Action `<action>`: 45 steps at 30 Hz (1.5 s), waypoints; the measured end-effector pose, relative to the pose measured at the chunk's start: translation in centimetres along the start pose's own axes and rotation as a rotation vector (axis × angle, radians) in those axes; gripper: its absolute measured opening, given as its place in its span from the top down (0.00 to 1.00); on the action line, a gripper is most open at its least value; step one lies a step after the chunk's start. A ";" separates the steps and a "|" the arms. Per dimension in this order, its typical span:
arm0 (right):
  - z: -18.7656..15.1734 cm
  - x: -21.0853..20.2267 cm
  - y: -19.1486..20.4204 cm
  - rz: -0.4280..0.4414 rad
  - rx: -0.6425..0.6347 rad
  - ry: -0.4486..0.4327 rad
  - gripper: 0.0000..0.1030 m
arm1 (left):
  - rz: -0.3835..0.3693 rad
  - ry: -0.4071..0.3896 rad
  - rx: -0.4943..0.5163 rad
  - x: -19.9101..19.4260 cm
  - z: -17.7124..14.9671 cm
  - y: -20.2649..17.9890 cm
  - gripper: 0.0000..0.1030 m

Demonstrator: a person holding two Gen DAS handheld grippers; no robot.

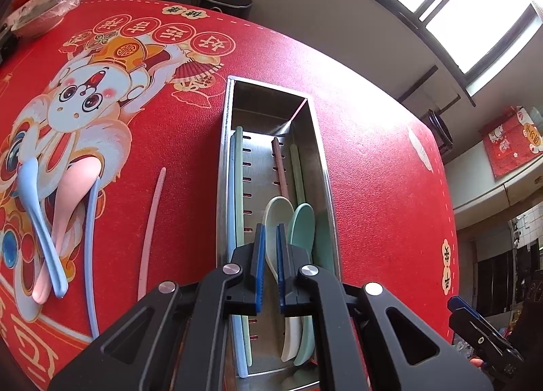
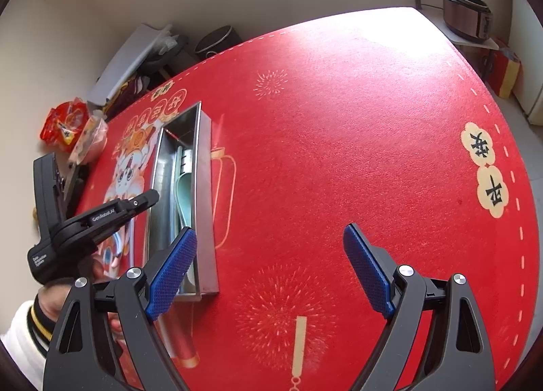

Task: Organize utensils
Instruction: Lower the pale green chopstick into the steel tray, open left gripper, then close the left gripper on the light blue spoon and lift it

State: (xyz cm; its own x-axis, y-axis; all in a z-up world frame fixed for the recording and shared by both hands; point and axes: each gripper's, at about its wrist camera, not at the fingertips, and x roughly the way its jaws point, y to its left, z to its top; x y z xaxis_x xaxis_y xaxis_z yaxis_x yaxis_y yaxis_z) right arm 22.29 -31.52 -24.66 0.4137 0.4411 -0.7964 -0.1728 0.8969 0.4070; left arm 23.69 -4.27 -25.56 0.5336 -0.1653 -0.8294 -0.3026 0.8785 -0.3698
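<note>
Left gripper (image 1: 269,245) is clenched with nothing visibly pinched, tips hanging over the near half of the steel tray (image 1: 226,167), right above the white spoon (image 1: 276,221); looks like it has nothing to carry and is parked over the drop zone. Right gripper (image 2: 271,265) is released, jaws wide and empty, sitting just right of the tray's near end over bare red mat (image 2: 339,153) on the counter. Tray already holds white and green spoon (image 1: 302,224) plus chopsticks laid lengthwise, so they fit the long slot. Still loose, left of the tray: pink chopstick (image 1: 151,235) nearest, then blue chopstick (image 1: 91,255), pink spoon (image 1: 73,207), blue spoon (image 1: 37,218). All nearer the left gripper, well apart from the right.
</note>
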 end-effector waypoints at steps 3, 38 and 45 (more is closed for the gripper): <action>-0.2 -0.1 0.6 0.004 -0.006 -0.002 0.17 | -0.017 -0.006 0.000 -1.1 0.0 0.5 0.94; -1.2 4.9 10.9 0.004 -0.051 0.040 0.17 | 0.063 0.000 -0.162 -6.2 -0.1 19.9 0.74; -1.5 5.2 11.3 -0.001 -0.041 0.044 0.17 | 0.062 0.019 -0.154 -5.1 0.5 20.0 0.75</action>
State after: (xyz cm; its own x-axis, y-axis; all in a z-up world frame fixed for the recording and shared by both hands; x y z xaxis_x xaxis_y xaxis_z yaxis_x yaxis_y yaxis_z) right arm 21.19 -19.03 -24.87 0.3739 0.4406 -0.8162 -0.2094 0.8974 0.3885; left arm 15.27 14.39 -28.52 0.4955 -0.1229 -0.8599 -0.4525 0.8085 -0.3763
